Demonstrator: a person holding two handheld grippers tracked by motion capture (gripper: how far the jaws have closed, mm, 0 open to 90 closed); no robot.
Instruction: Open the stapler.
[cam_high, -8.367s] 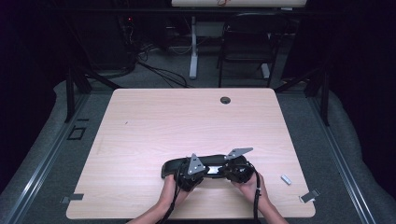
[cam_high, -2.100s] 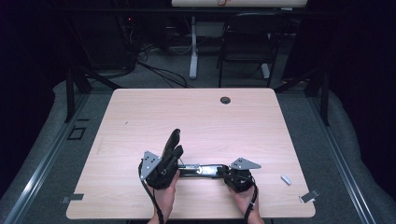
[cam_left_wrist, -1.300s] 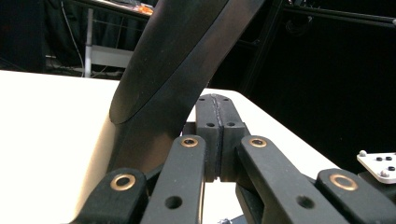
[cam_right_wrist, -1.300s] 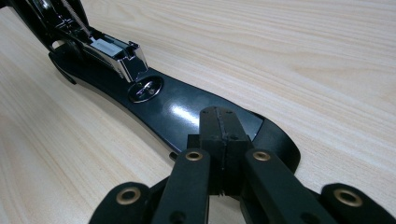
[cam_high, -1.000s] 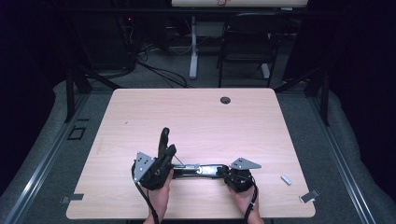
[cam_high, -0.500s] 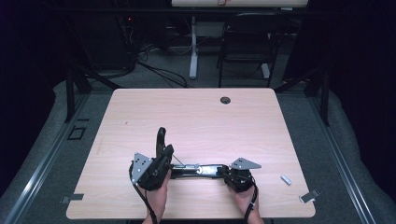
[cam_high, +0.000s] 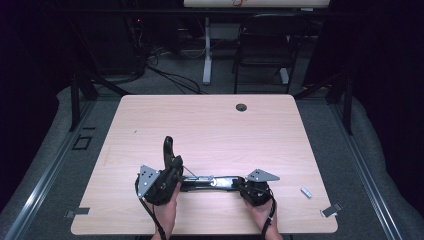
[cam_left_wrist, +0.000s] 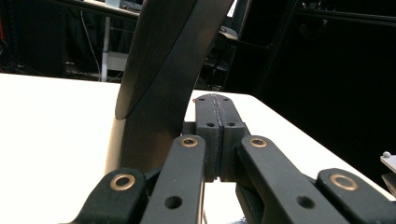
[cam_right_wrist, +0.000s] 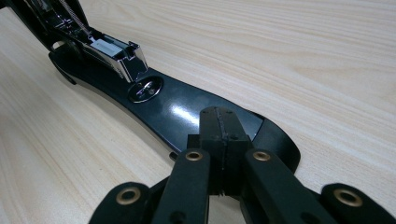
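Note:
A black stapler (cam_high: 210, 182) lies swung open near the table's front edge. Its base (cam_right_wrist: 177, 112) is flat on the wood and its metal magazine (cam_right_wrist: 116, 52) is lifted off the base. Its top arm (cam_high: 169, 150) stands nearly upright at the left end. My left gripper (cam_high: 174, 168) is shut with nothing between its pads, and the raised arm (cam_left_wrist: 163, 70) leans against the left side of its jaws. My right gripper (cam_right_wrist: 219, 126) is also shut, its tips resting on the right end of the base (cam_high: 235, 183).
A small white piece (cam_high: 306, 192) and a tape tab (cam_high: 331, 210) lie at the table's front right corner. A cable hole (cam_high: 241, 107) sits near the far edge. The wooden tabletop (cam_high: 210, 130) stretches beyond the stapler. A chair (cam_high: 262, 45) stands behind the table.
The stapler's raised arm and my left gripper have shifted slightly to the left. My right gripper and the base have stayed put.

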